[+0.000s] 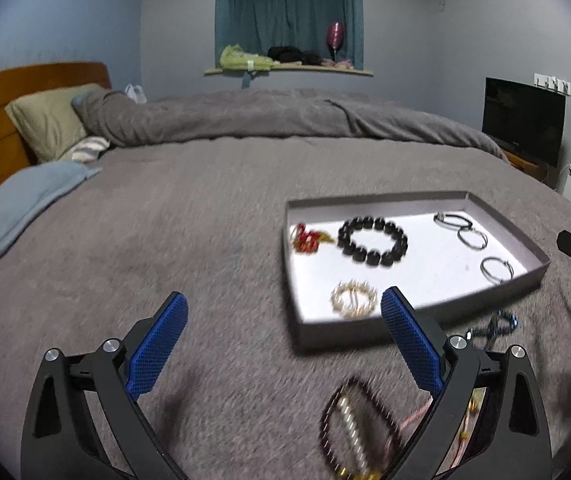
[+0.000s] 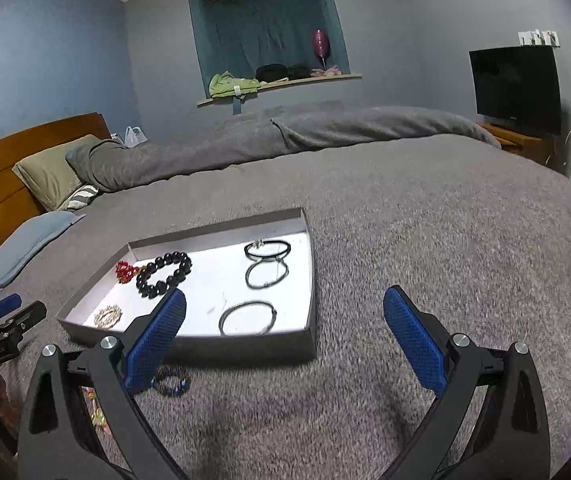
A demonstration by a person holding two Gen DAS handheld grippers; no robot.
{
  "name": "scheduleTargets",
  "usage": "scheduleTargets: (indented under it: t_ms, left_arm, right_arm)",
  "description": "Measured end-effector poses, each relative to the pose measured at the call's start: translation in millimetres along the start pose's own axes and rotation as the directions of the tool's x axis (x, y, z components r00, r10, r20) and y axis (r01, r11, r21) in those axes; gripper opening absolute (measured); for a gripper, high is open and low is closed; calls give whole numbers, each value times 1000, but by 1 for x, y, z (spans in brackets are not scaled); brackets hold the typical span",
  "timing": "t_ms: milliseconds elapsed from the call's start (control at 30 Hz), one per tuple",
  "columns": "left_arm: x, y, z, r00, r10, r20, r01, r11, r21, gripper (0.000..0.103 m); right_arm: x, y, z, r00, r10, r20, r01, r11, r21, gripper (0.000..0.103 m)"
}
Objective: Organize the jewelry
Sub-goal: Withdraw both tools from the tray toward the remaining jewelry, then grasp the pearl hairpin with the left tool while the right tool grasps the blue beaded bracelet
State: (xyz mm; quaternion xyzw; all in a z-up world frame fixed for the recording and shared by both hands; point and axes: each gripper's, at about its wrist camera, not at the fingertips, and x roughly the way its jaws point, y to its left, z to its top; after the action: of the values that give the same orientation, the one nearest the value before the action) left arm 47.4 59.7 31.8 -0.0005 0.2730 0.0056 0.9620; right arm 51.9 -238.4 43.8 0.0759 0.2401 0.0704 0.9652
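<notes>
Grey tray (image 2: 309, 344) on blanket (image 2: 425, 220), holding black bead bracelet (image 2: 164, 274) and bangles. Left gripper (image 1: 285, 312) and right gripper (image 2: 285, 312): both wide open, empty.

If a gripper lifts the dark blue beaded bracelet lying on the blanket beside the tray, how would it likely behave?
The blue beaded bracelet is probably floppy: strung beads would sag from one pinch. Rounded beads may slip between pads. The fuzzy blanket likely stops rolling.
</notes>
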Motion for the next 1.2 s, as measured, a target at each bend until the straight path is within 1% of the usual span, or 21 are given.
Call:
scheduleTargets:
  t_ms: [100,233,400,533,600,667,700,767,933,967,1067,1133,1167,1200]
  left_arm:
    - [-5,9,-13,1000,-10,-27,10,1000,-11,96]
    - [-12,14,-34,996,-45,-77,44,999,-14,96]
    - [-22,1,-51,990,-79,-114,83,996,34,96]
    - [-22,-6,-56,987,-104,-123,111,993,50,96]
    - [-19,-5,-56,983,-117,-140,123,992,35,95]
    - [-18,-4,-56,982,-127,-139,132,991,25,93]
    - [-20,-4,-55,982,-136,-130,140,990,23,90]
    - [-22,-7,-53,980,-159,-120,164,986,31,58]
    - [-24,-20,-53,975,-185,-126,195,978,74,31]
    - [-24,-21,-53,973,-192,-129,203,976,76,27]
    - [-20,-26,-55,969,-194,-150,208,975,84,25]
    - [-14,-28,-56,968,-184,-172,201,976,86,25]
    - [-12,-29,-57,967,-181,-181,198,976,86,25]
    - [-10,-29,-57,966,-178,-188,197,977,85,25]
  right_arm:
    - [-2,1,-9,999,26,-32,-26,1000,8,98]
    - [0,11,-24,993,70,-92,-71,997,-7,98]
    - [6,36,-41,982,98,-164,-112,991,-75,98]
    - [10,49,-47,976,107,-189,-130,985,-116,98]
    - [11,53,-48,976,105,-190,-131,983,-132,98]
    - [11,54,-49,975,109,-193,-136,981,-135,98]
    - [12,55,-50,974,111,-197,-139,981,-136,98]
    - [14,56,-51,972,115,-204,-145,980,-137,98]
    - [13,61,-52,971,122,-204,-156,975,-158,98]
    - [13,63,-52,972,123,-201,-158,973,-167,97]
    - [14,69,-52,972,122,-199,-161,967,-198,95]
    - [15,71,-53,972,119,-204,-162,964,-211,87]
    - [16,72,-53,970,120,-210,-165,963,-212,85]
    - [16,72,-53,969,121,-214,-166,963,-211,80]
